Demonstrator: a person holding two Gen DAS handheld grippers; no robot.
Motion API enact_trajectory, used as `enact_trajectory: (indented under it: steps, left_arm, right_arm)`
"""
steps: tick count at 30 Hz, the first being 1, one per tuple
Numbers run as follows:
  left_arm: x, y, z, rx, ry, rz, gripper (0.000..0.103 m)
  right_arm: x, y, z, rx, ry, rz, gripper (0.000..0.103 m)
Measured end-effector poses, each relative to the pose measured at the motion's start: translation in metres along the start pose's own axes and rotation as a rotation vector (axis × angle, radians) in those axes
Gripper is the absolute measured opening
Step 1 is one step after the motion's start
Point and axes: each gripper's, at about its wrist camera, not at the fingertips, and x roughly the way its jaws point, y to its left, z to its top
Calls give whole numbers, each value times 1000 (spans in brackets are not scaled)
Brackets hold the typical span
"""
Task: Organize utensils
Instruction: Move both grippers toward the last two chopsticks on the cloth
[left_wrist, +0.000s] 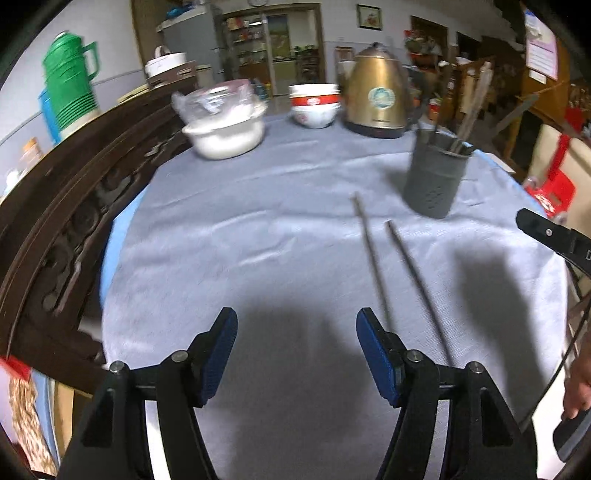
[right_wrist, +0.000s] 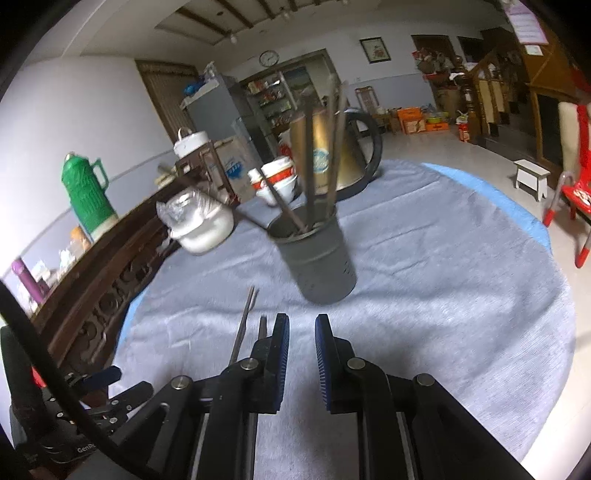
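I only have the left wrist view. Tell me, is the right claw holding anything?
Observer: No. The right claw is empty, its jaws a narrow gap apart over the grey cloth.
Operator: Where does it sit relative to the two loose chopsticks?
Observer: Both chopsticks lie on the cloth just left of its left finger, outside the jaws.
Operator: Does the holder look full from that side?
Observer: The right wrist view looks into the mouth of the utensil holder. Several chopsticks stand in it, one leaning far left, and part of the opening still looks free.
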Motion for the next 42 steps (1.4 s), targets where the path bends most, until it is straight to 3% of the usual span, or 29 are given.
enact_trajectory:
  steps: [8, 21, 25, 32, 42]
  left_arm:
    - [-12, 43, -14, -81, -38, 102, 68]
    - [-53, 112, -40, -187, -67, 304, 68]
    - [-62, 126, -45, -200, -87, 331, 68]
    - [-71, 137, -44, -198, -162, 313, 68]
    - [-68, 173, -72, -238, -161, 361, 68]
  right_arm:
    - [9, 20, -13, -37, 69, 4, 17]
    - [-3, 48, -5, -146, 134, -22, 17]
    - [-7, 55, -4, -204, 141, -53, 17]
    - [-14, 67, -1, -224, 142, -106, 17]
    - [-10, 134, 3, -372, 166, -94, 17]
